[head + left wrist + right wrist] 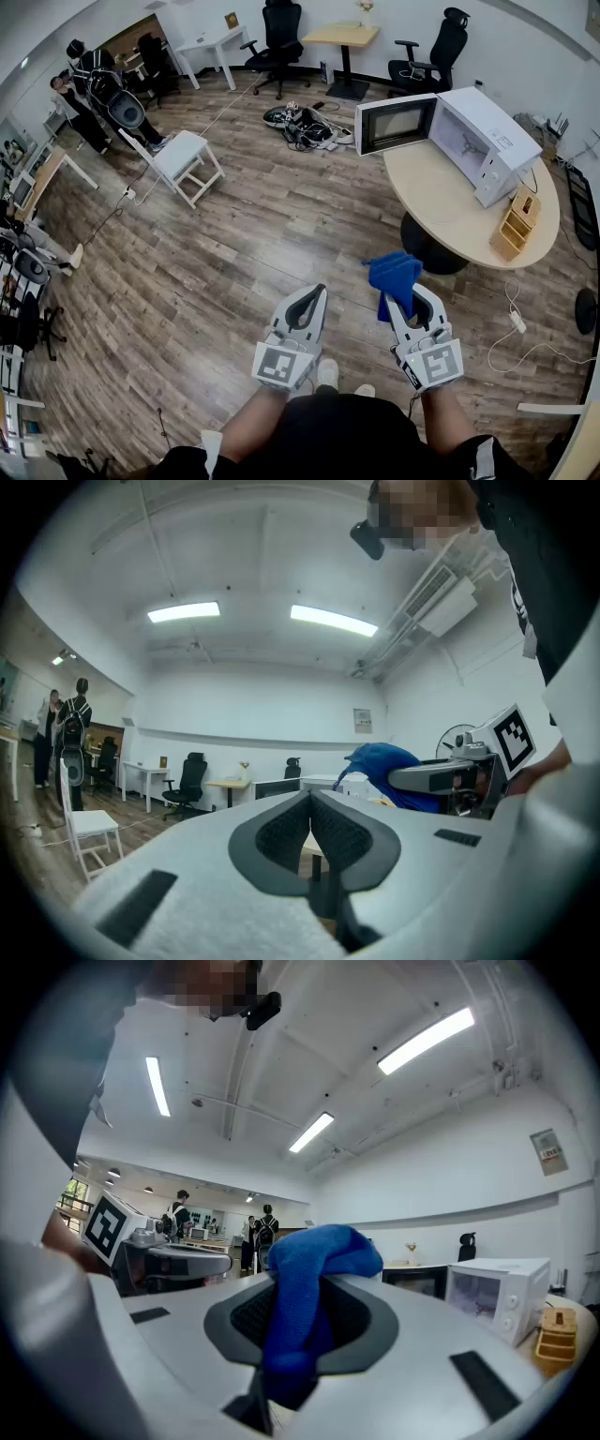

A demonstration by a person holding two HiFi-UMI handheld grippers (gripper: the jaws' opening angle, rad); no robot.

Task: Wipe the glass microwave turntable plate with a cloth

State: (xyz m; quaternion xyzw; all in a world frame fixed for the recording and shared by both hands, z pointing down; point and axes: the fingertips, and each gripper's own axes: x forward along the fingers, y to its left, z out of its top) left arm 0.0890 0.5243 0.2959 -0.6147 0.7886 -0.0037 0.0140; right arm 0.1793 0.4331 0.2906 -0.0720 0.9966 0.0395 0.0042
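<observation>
Right gripper (410, 305) jaws are clamped on a blue cloth (314, 1251). The cloth is bunched and soft-looking; it sticks up in a rounded lump above the jaw tips and hangs down between the pads. Left gripper (309, 803) jaws are together with nothing between them. We see both held side by side but apart, in front of the person's body, forearms reaching forward from the bottom of the head view and marker cubes facing up at the camera. Both grippers point ahead, roughly level, judging by the room and ceiling in the gripper views, and each gripper shows at the edge of the other's view. They hang over the wood floor (244, 244), above the person's shoes (328, 373), near the edge of a round table (450, 220) that lies ahead and to the right. On that table stands a white microwave (492, 131) with its door (396, 124) swung open, and a small wooden organizer (517, 223) sits beside it. The microwave cavity is too small for us to tell whether the glass plate is inside. Further out are a white chair (183, 159), a cable pile (305, 127), office chairs and people at far left (94, 89).
</observation>
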